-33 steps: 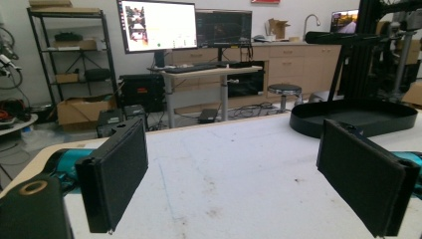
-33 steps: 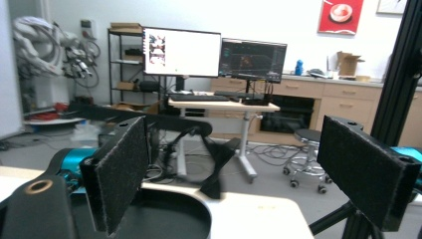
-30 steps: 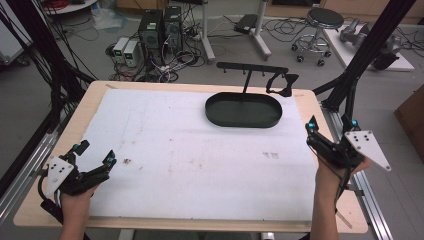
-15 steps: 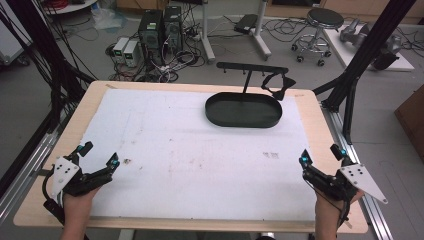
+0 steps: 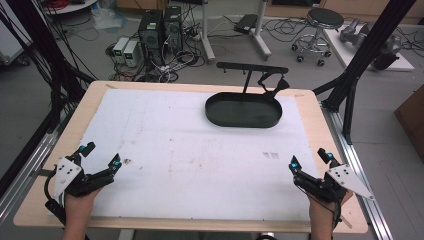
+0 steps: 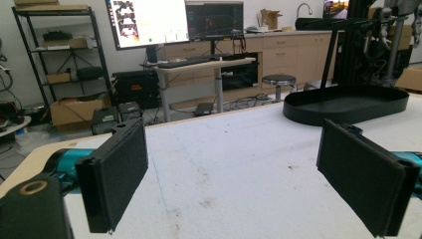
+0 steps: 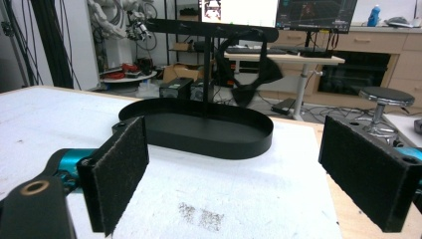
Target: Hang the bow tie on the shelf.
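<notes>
A black oval tray (image 5: pixel 243 110) sits at the far right of the white table sheet (image 5: pixel 190 150), with a black T-shaped stand (image 5: pixel 252 69) rising from its back edge and a dark item (image 5: pixel 274 85) hanging off the bar. The left gripper view has the tray (image 6: pixel 348 103) far ahead, and the right gripper view has the tray (image 7: pixel 199 128) and stand (image 7: pixel 209 30) straight ahead. My left gripper (image 5: pixel 102 156) rests open near the front left corner, jaws wide with nothing between them. My right gripper (image 5: pixel 310 159) is open and empty at the front right.
The wooden table edge (image 5: pixel 200 224) frames the white sheet. Black frame posts (image 5: pixel 360 65) rise at the table's right, and cables (image 5: pixel 45 70) hang at the left. Beyond the table stand computers (image 5: pixel 160 30), a stool (image 5: pixel 325 20) and a desk with monitors (image 6: pixel 174 22).
Both grippers have drawn back toward the table's front edge. The right one came from beside the tray's right end down to the front right corner. Both stayed open.
</notes>
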Motion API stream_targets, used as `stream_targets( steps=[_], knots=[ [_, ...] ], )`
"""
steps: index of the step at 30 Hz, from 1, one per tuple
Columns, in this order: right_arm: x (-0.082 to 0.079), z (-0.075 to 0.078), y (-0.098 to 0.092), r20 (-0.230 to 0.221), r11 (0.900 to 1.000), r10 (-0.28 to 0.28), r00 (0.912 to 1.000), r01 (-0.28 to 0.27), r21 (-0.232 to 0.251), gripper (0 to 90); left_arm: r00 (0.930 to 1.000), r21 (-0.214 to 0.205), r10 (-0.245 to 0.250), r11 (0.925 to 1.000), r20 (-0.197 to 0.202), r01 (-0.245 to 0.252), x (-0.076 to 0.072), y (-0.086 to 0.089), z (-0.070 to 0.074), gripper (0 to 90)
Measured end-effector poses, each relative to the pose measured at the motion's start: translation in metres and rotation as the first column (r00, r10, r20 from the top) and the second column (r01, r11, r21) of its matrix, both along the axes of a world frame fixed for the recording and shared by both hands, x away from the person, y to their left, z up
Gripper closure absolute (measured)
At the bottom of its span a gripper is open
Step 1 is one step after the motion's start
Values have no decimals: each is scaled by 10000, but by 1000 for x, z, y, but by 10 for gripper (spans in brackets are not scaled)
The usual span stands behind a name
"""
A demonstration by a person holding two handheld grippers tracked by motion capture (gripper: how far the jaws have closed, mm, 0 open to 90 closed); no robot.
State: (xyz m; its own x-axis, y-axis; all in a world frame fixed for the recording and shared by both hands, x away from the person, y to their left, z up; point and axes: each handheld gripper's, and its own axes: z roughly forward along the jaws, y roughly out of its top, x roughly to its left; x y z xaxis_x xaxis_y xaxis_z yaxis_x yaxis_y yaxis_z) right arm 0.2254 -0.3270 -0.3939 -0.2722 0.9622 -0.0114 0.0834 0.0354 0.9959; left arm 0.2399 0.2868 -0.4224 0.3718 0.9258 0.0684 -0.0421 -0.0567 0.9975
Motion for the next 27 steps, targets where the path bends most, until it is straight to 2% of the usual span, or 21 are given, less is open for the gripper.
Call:
stream_targets(
  steps=[8,14,27],
  knots=[
    [2,-2,-4,-171,10000,-82,9998,83,13,114,10000,9,-76,10000,24,76,-2,-1,4,132],
    [-1,-2,-7,-130,9998,-191,9997,192,64,114,9999,32,-115,9999,14,115,-2,-2,4,132],
    [0,-6,-9,-245,9999,-125,9996,128,112,114,9999,-17,-161,9999,44,161,-3,-2,8,132]
  ],
)
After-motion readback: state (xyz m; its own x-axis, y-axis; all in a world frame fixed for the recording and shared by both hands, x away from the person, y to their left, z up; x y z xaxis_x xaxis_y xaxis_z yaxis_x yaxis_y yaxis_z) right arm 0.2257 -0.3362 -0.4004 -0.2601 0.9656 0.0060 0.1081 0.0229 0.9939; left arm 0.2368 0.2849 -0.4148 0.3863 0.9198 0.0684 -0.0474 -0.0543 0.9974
